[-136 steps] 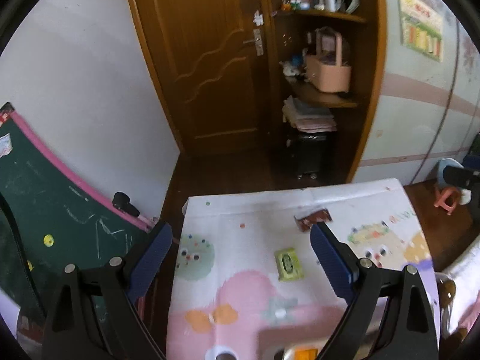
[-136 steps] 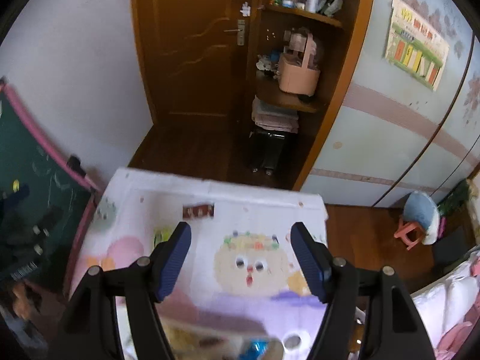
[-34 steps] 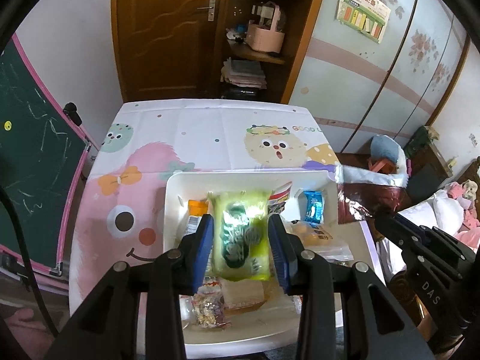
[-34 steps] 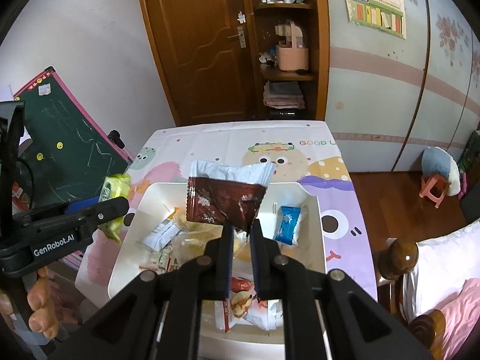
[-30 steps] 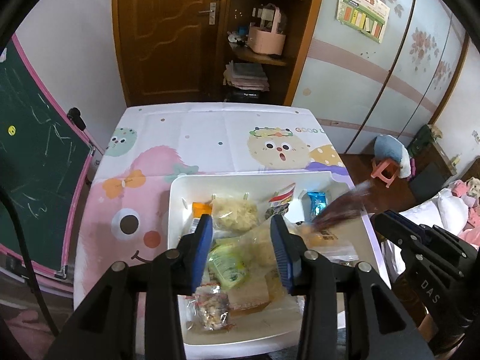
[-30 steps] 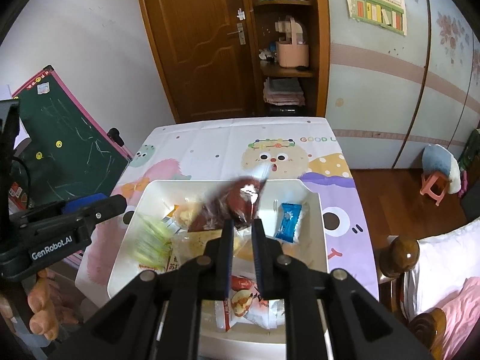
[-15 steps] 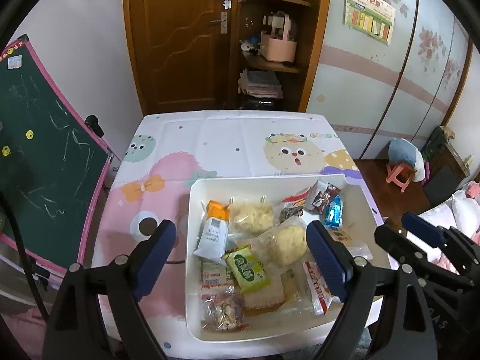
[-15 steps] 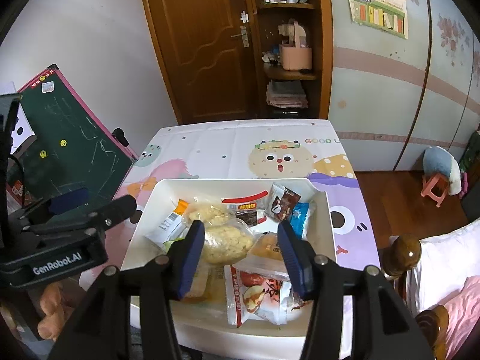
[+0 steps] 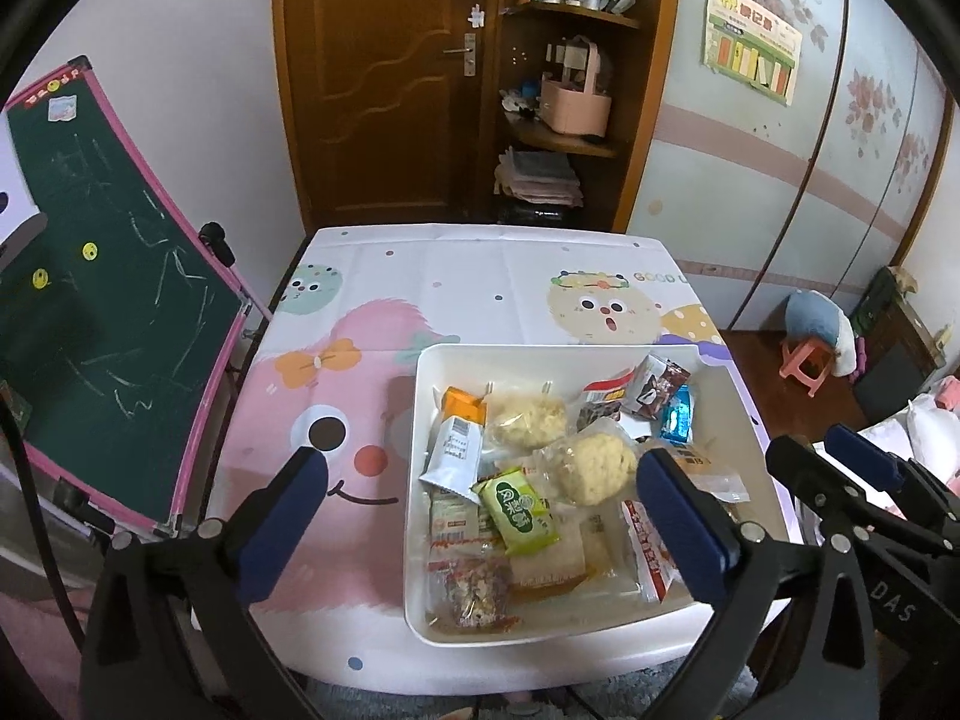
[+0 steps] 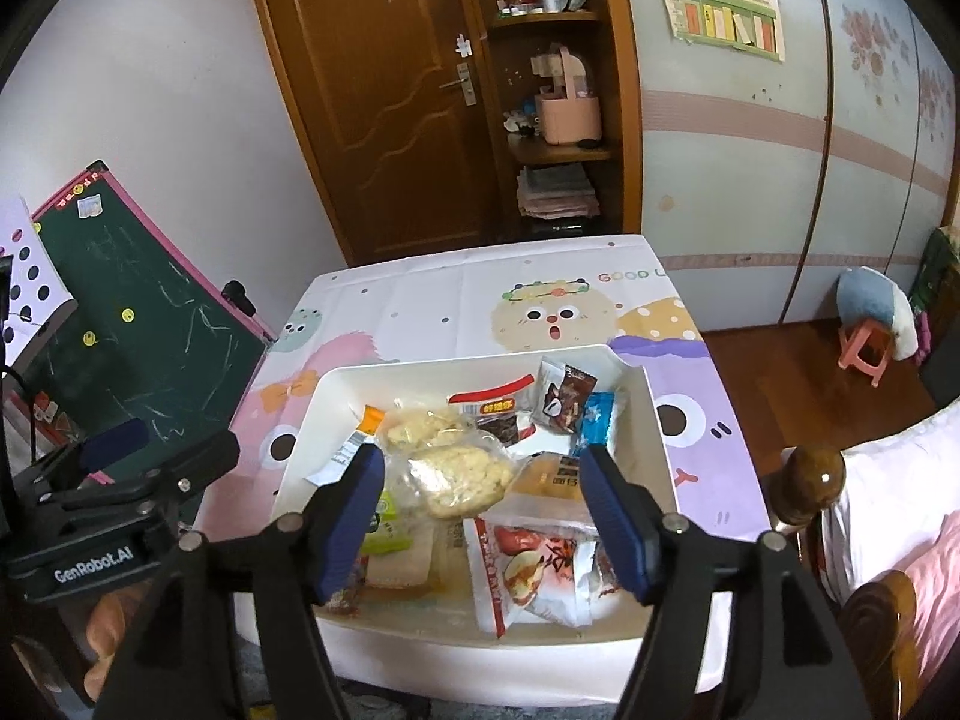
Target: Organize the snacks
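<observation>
A white bin (image 9: 420, 420) on the table holds several snack packs. Among them are a green pack (image 9: 521, 507), a brown pack (image 9: 660, 395), a blue pack (image 9: 678, 415) and two clear bags of pale puffs (image 9: 591, 468). The bin also shows in the right wrist view (image 10: 657, 414), with the brown pack (image 10: 567, 397) at its far side. My left gripper (image 9: 480, 525) is open and empty above the bin's near left. My right gripper (image 10: 485, 510) is open and empty above the bin's near side.
The table has a cartoon-print cloth (image 9: 480, 294). A green chalkboard (image 9: 108, 306) leans at the left. A wooden door (image 9: 384, 78) and shelves (image 9: 570, 132) stand behind. A small pink stool (image 10: 864, 354) and a bed post (image 10: 810, 480) are at the right.
Both grippers opened: the left let go of the green pack and the right let go of the brown pack. Both packs now lie in the bin. Both grippers drew back and up.
</observation>
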`<state>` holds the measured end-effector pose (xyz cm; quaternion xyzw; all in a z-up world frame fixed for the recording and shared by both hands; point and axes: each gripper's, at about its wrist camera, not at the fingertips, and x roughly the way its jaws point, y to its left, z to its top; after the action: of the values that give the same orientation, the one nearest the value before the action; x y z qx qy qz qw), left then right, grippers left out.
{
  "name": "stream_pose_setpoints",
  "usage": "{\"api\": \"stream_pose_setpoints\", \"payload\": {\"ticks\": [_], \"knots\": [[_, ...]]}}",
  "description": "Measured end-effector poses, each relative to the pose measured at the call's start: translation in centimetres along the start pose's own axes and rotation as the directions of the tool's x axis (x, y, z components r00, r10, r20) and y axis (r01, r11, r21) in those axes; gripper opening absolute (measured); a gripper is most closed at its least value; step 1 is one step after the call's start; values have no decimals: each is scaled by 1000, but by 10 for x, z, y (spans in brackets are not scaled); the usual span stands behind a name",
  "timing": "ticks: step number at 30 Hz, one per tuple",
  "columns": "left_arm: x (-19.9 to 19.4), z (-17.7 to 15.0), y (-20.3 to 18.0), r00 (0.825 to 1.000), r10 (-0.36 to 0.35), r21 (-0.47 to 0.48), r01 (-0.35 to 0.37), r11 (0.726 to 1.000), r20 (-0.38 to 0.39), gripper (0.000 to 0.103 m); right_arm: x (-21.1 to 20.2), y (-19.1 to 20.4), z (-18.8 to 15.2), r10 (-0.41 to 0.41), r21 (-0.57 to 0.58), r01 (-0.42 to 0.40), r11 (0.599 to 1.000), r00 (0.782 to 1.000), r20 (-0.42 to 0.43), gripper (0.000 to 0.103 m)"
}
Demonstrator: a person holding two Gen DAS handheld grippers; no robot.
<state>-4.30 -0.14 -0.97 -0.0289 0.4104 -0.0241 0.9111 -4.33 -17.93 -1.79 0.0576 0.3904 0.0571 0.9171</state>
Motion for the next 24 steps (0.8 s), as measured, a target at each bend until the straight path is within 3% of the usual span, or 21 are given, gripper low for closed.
{"api": "stream_pose_setpoints", "payload": {"ticks": [4, 7, 10, 24], "knots": [[-4, -1, 1, 1000, 27, -13, -26, 1000, 9, 102, -3, 4, -1, -6, -2, 6, 1000, 1000, 11, 69], [1, 2, -1, 996, 72, -17, -73, 997, -45, 102, -6, 5, 0, -12, -5, 13, 1000, 1000, 19, 69], [7, 0, -3, 995, 72, 4, -72, 997, -73, 102, -10, 8, 0, -29, -19, 30, 999, 999, 36, 69], [11, -3, -11, 992, 110, 51, -107, 993, -63, 102, -7, 9, -1, -45, -21, 46, 999, 998, 35, 69]]}}
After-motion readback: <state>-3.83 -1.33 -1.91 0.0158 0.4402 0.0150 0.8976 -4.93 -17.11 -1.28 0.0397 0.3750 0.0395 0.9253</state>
